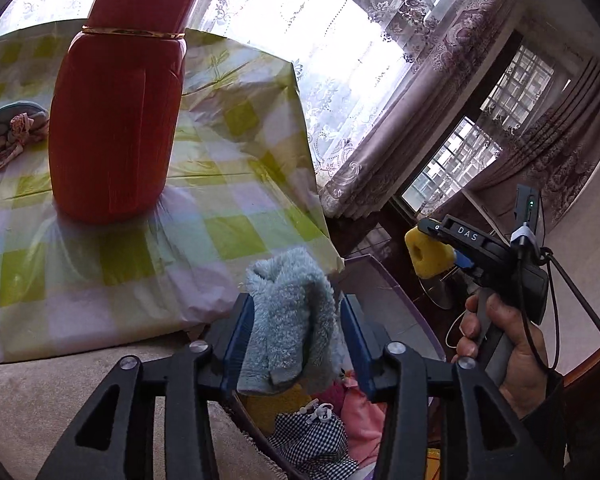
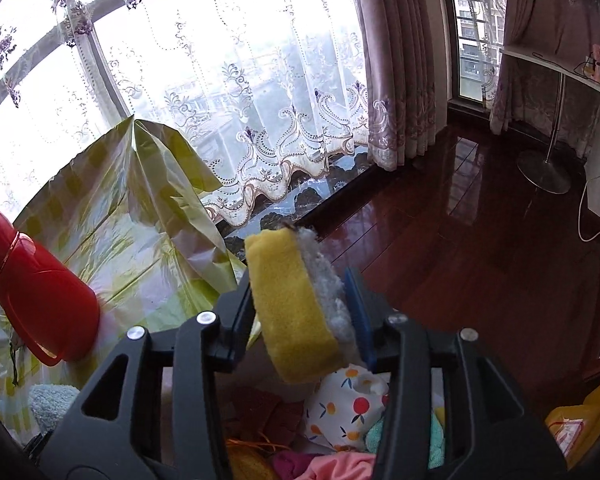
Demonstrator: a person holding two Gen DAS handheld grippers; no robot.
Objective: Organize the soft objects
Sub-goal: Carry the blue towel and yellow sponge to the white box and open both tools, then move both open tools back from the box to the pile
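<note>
My left gripper [image 1: 296, 320] is shut on a fluffy light-blue cloth [image 1: 290, 320], held above a bin of soft items [image 1: 324, 428] at the table's near edge. The same cloth shows at the lower left of the right wrist view [image 2: 52, 402]. My right gripper [image 2: 304, 304] is shut on a yellow sponge [image 2: 292, 308] with a grey scouring side, held above the same pile of fabrics [image 2: 340, 408]. In the left wrist view the right gripper [image 1: 432, 240] and its sponge [image 1: 428, 254] hang at the right, off the table.
A tall red thermos [image 1: 118, 112] stands on the green-checked tablecloth [image 1: 228, 184]. A bundle of floral and teal cloth [image 1: 10, 132] lies at the far left. Dark wooden floor [image 2: 460, 240], lace curtains and a lamp base [image 2: 544, 176] lie to the right.
</note>
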